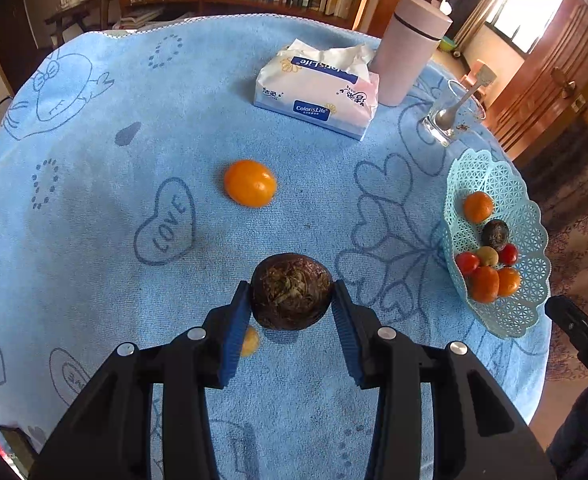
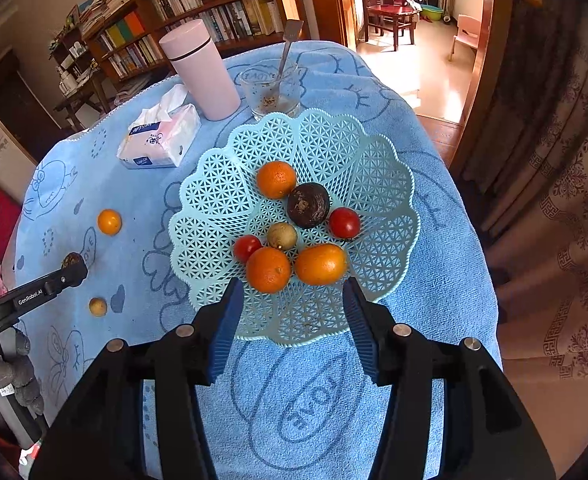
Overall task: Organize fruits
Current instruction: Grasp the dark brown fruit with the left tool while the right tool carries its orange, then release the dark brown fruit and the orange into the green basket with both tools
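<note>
My left gripper (image 1: 292, 300) is shut on a dark brown round fruit (image 1: 292, 290) just above the blue cloth. An orange fruit (image 1: 250, 182) lies on the cloth ahead of it, and a small yellowish fruit (image 1: 250, 341) peeks out under the left finger. The light-blue lattice basket (image 2: 222, 184) holds several fruits: oranges (image 2: 268, 269), red tomatoes (image 2: 344, 222), a dark fruit (image 2: 308, 205) and a small tan one. My right gripper (image 2: 292, 300) is open and empty over the basket's near rim. The left gripper also shows in the right wrist view (image 2: 74, 266), far left.
A tissue pack (image 1: 317, 88), a pink tumbler (image 1: 411, 48) and a glass with a spoon (image 1: 451, 114) stand at the table's far side. The basket (image 1: 505, 320) sits at the right table edge. Bookshelves and a doorway lie beyond.
</note>
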